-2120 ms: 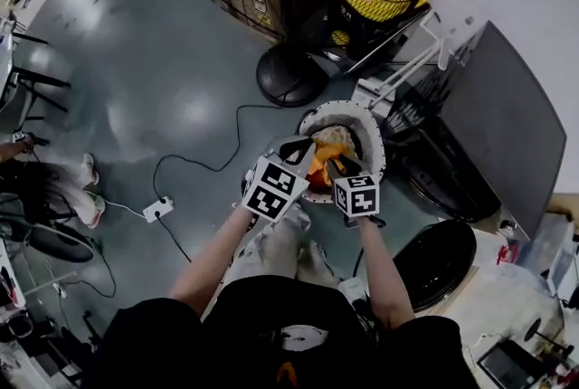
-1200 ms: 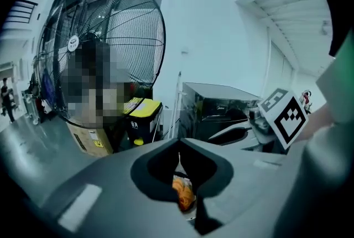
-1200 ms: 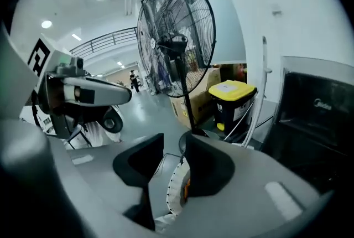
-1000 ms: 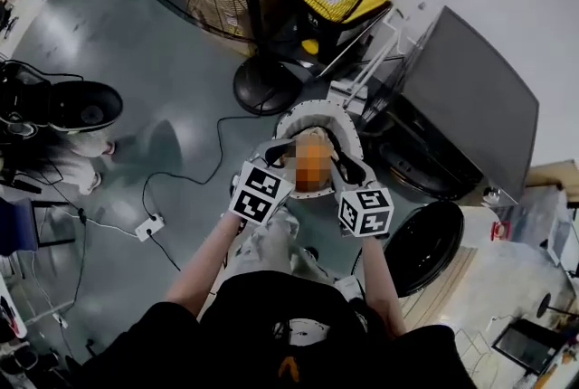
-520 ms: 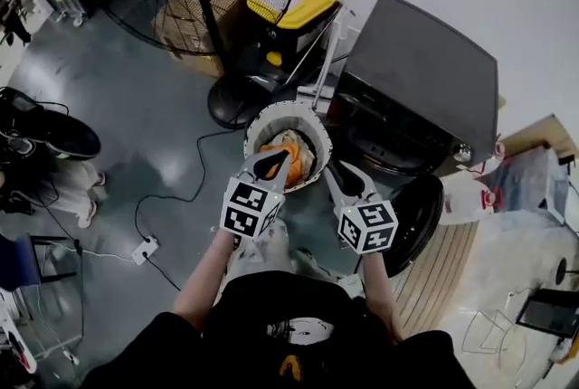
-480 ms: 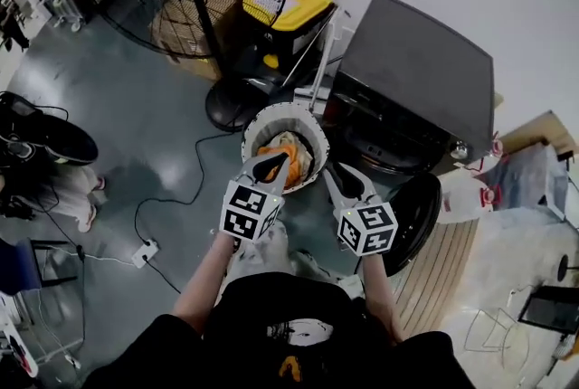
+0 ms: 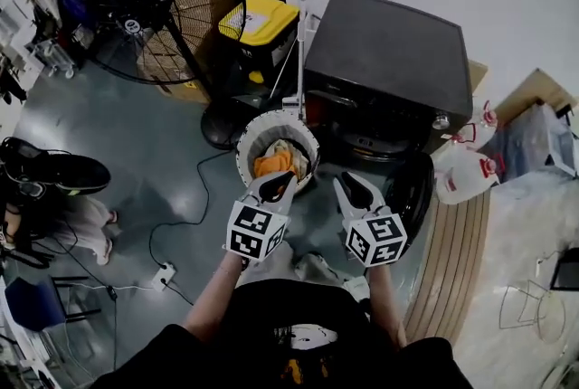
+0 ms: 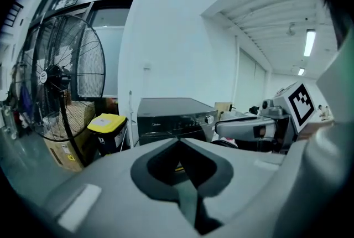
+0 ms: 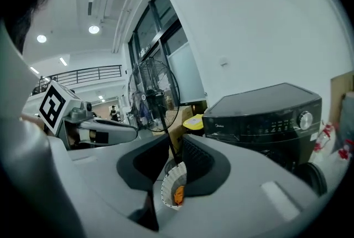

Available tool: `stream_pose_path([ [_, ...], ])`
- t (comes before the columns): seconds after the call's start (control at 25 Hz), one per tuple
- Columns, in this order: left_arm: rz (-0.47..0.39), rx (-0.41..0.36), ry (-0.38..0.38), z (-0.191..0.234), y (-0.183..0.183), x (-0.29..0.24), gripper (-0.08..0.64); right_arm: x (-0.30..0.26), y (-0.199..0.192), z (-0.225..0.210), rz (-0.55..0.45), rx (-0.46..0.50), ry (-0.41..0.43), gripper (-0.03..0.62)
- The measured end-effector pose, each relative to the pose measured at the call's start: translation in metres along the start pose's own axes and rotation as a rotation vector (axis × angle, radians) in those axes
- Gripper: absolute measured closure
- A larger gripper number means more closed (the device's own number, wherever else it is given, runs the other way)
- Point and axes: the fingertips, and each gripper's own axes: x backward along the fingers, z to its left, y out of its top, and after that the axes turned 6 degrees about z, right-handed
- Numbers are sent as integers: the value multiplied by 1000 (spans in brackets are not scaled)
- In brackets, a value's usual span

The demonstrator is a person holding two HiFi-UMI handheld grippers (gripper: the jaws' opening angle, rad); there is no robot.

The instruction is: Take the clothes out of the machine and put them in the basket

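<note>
Both have risen from the laundry basket [image 7: 242,146], where the orange clothes [image 7: 270,164] lie, toward the washing machine [image 7: 389,48]: left gripper [image 7: 276,185] fingers [image 8: 99,192] together, empty, right gripper [image 7: 355,190] fingers [image 9: 265,187] just closing to a narrow empty gap, so unopened they may only shove laundry.

Person wears a black short-sleeved top [image 7: 271,324], with pale mottled trousers [image 7: 303,268] showing below it between the arms. Each hand carries a light grey moulded shell with black pads lining the inner curves of the jaws, the left hand-held gripper [image 7: 279,182] and the right hand-held gripper [image 7: 351,185]. Behind each sits a white cube with black square markers, left cube [image 7: 256,232] and right cube [image 7: 375,239]. Left jaws lie together; right jaws, slightly apart, have just been closing with nothing between them.
</note>
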Motion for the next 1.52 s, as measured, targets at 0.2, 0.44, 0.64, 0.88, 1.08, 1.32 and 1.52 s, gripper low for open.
stream_pose_path([
  [0.2,-4,-26,-47,-22,3,7,557,24,-1,0,-35,-28,-46,514],
  [0.44,-13,-60,-115,-38,3,18,557,47,-2,13,-82,-66,-98,530],
  [0.64,-24,-80,-170,-40,-4,40,557,60,-8,35,-108,-89,-159,568],
  [0.88,-36,-100,-209,-31,-20,78,557,71,-17,74,-133,-113,-202,584],
  [1.08,-49,-101,-237,-23,-32,104,557,72,-18,107,-133,-88,-216,584],
  [1.32,-79,-126,-271,-25,-37,128,557,73,-19,135,-126,-58,-224,584],
  [1.52,-100,-135,-292,-27,-40,139,557,74,-22,146,-123,-34,-232,584],
])
